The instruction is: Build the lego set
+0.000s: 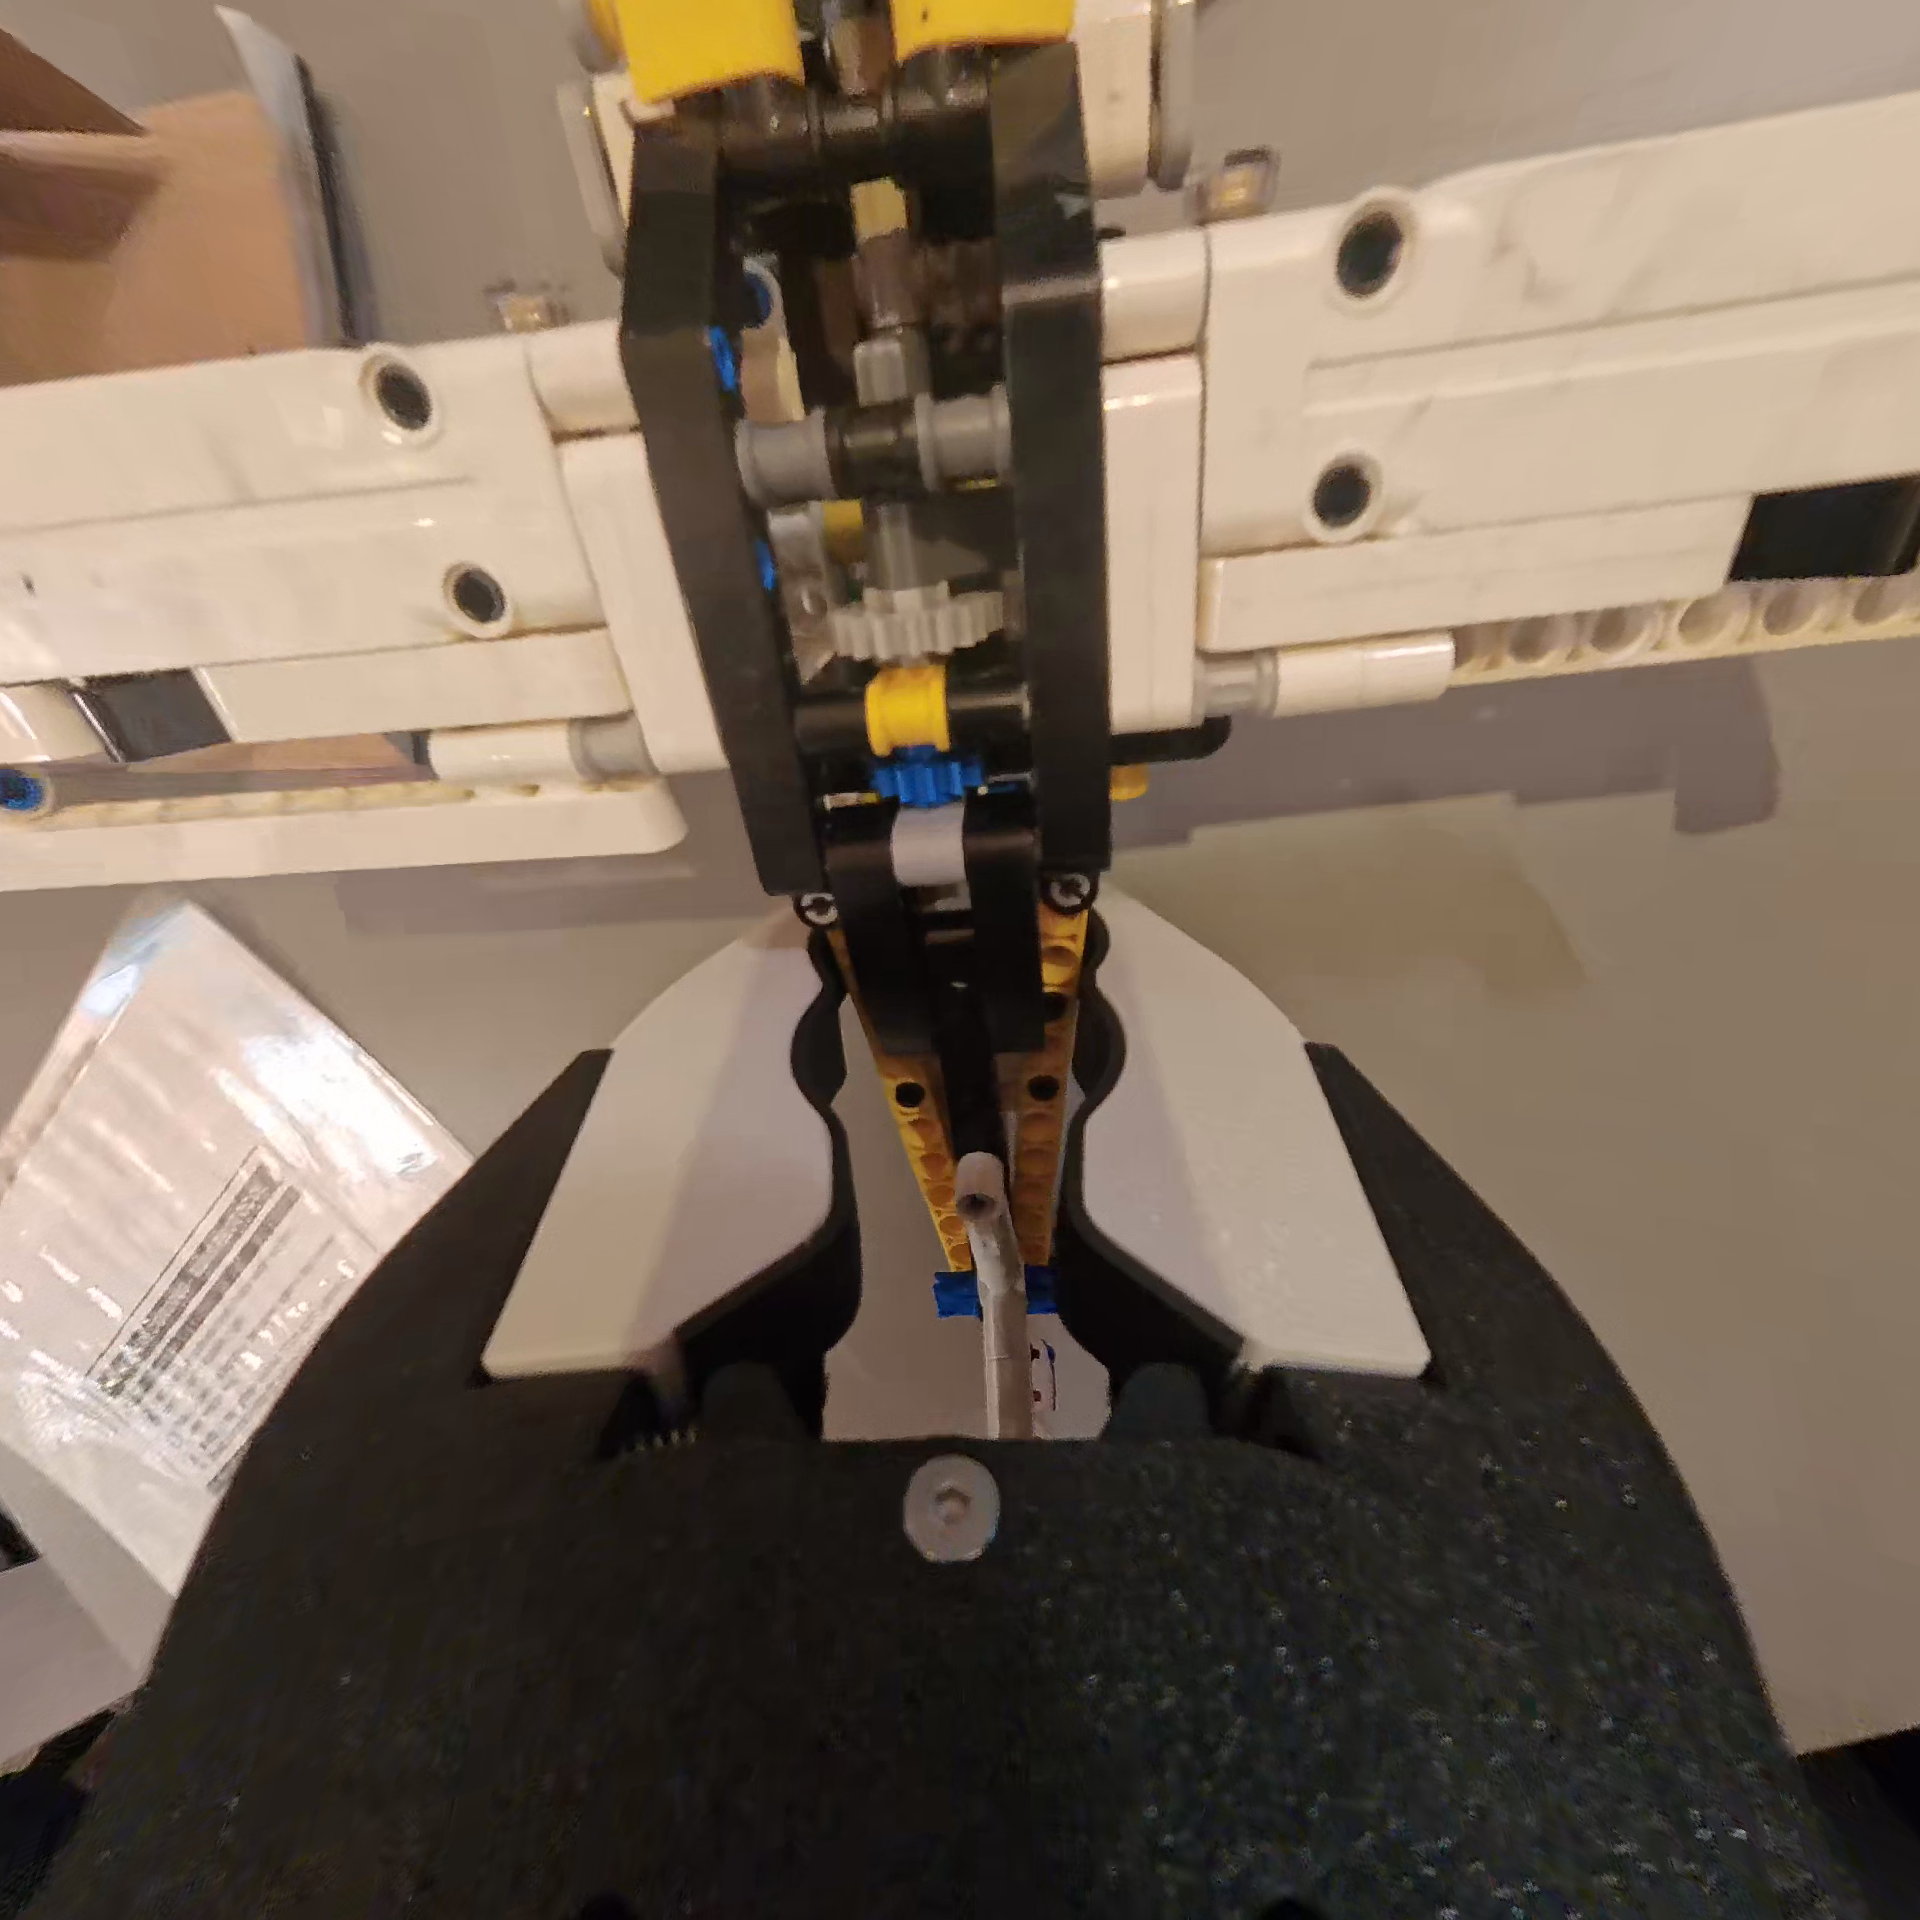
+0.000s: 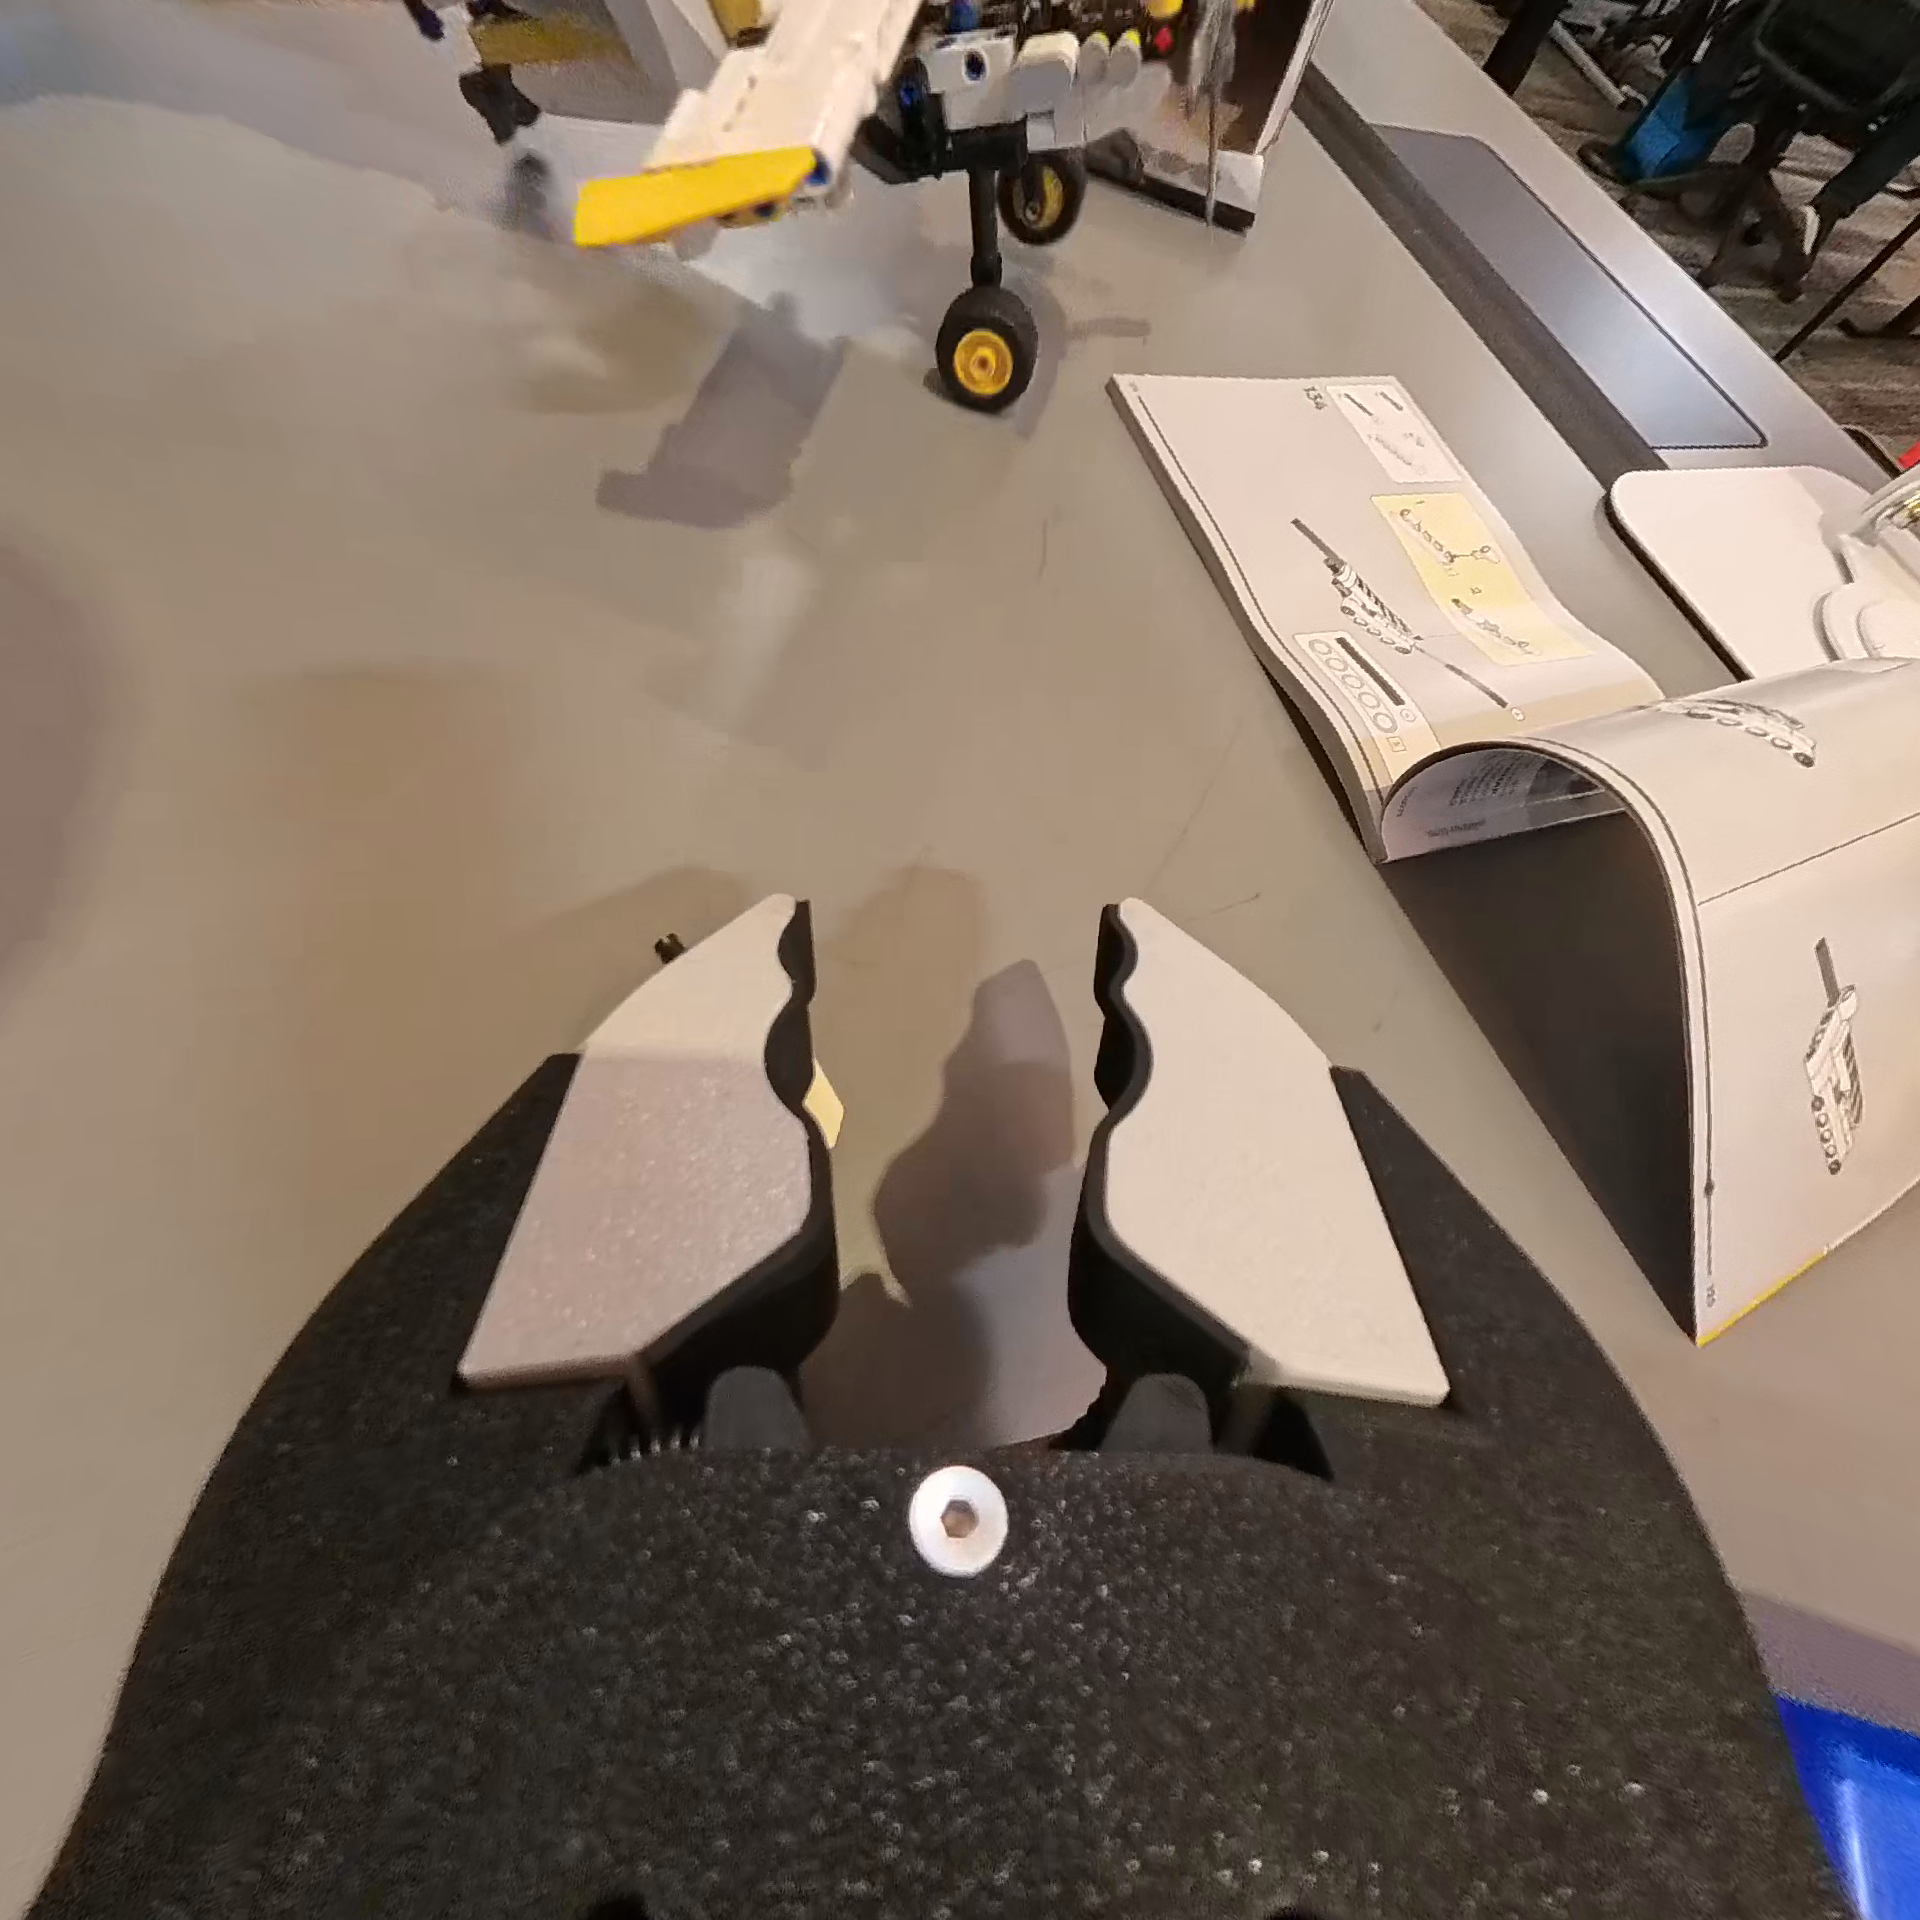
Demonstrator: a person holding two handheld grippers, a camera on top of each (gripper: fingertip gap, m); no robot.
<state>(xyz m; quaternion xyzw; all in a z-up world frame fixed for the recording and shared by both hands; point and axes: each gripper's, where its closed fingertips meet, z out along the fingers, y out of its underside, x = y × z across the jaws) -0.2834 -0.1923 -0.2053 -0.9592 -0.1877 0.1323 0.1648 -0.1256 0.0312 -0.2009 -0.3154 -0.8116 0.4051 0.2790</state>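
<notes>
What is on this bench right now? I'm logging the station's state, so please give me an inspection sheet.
Surface: grey table, matte, with shadows across it.
Job's things: brick-built plane with white wings and a black-and-yellow tail frame; its yellow-hubbed wheel stands on the table; open instruction booklet.
Clutter: clear plastic bag with a printed label; small black pin; flat white pad.
Grippers: left gripper closed on the plane's tail frame, pads against its yellow beams; right gripper open above the table, nothing between its fingers.
Cables: nothing seen.
Surroundings: cardboard box; office chairs beyond the table.
</notes>
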